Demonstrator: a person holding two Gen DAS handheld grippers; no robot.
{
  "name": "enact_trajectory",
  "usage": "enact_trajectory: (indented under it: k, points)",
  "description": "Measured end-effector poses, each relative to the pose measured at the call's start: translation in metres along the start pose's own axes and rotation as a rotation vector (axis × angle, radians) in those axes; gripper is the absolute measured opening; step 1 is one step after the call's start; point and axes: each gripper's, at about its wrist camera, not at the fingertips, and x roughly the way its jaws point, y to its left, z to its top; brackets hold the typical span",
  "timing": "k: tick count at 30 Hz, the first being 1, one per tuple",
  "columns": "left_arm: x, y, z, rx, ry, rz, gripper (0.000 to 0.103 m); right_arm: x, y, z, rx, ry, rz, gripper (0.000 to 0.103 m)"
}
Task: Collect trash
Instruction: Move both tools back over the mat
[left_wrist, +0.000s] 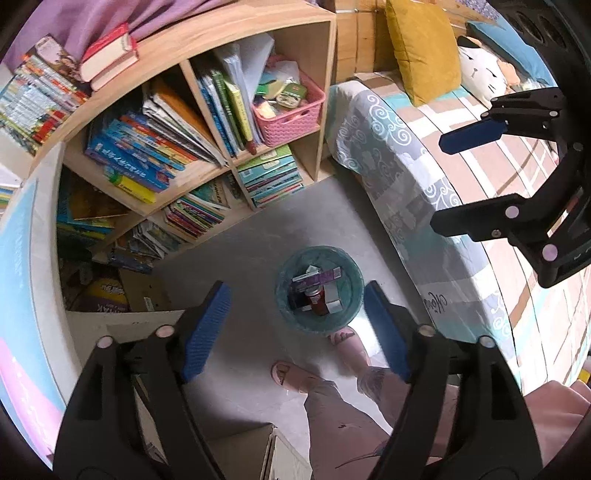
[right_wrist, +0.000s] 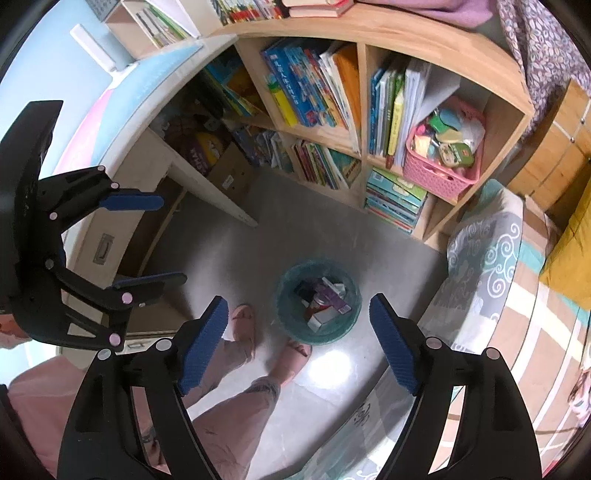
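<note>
A round teal trash bin (left_wrist: 345, 315) stands on the grey floor far below both grippers; it also shows in the right wrist view (right_wrist: 288, 317). Inside lie a purple carton (left_wrist: 317, 277), a red can (left_wrist: 318, 301) and small white boxes (right_wrist: 321, 319). My left gripper (left_wrist: 297, 328) is open and empty, high above the bin. My right gripper (right_wrist: 299, 339) is open and empty too, also high above the bin. Each gripper shows in the other's view, the right (left_wrist: 456, 181) over the bed, the left (right_wrist: 155, 240) by the desk.
A wooden bookshelf (left_wrist: 236, 33) full of books with a pink basket (left_wrist: 288, 114) stands behind the bin. A bed (left_wrist: 461, 206) with a yellow pillow (left_wrist: 421, 48) is to the right, a white desk (right_wrist: 207, 192) to the left. The person's feet in pink sandals (right_wrist: 291, 360) stand beside the bin.
</note>
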Motion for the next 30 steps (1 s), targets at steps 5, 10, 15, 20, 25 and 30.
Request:
enact_trajectory:
  k: [5,10,15,20,25,30]
  points:
    - [-0.011,0.009,-0.006,-0.022,-0.018,0.021,0.078,-0.004,0.013,0.008,-0.043,-0.011,-0.004,0.083]
    - [-0.027,0.024,-0.016,-0.071,-0.041,0.043,0.085,-0.01,0.028,0.018,-0.086,-0.034,0.0,0.084]
    - [-0.049,0.048,-0.033,-0.128,-0.062,0.1,0.093,-0.016,0.05,0.038,-0.155,-0.061,0.026,0.089]
    - [-0.07,0.078,-0.054,-0.208,-0.072,0.16,0.096,-0.022,0.083,0.068,-0.242,-0.098,0.062,0.09]
    - [-0.092,0.116,-0.088,-0.325,-0.071,0.22,0.096,-0.021,0.131,0.101,-0.355,-0.122,0.118,0.092]
    - [-0.112,0.151,-0.133,-0.46,-0.065,0.281,0.096,-0.009,0.194,0.131,-0.507,-0.12,0.179,0.093]
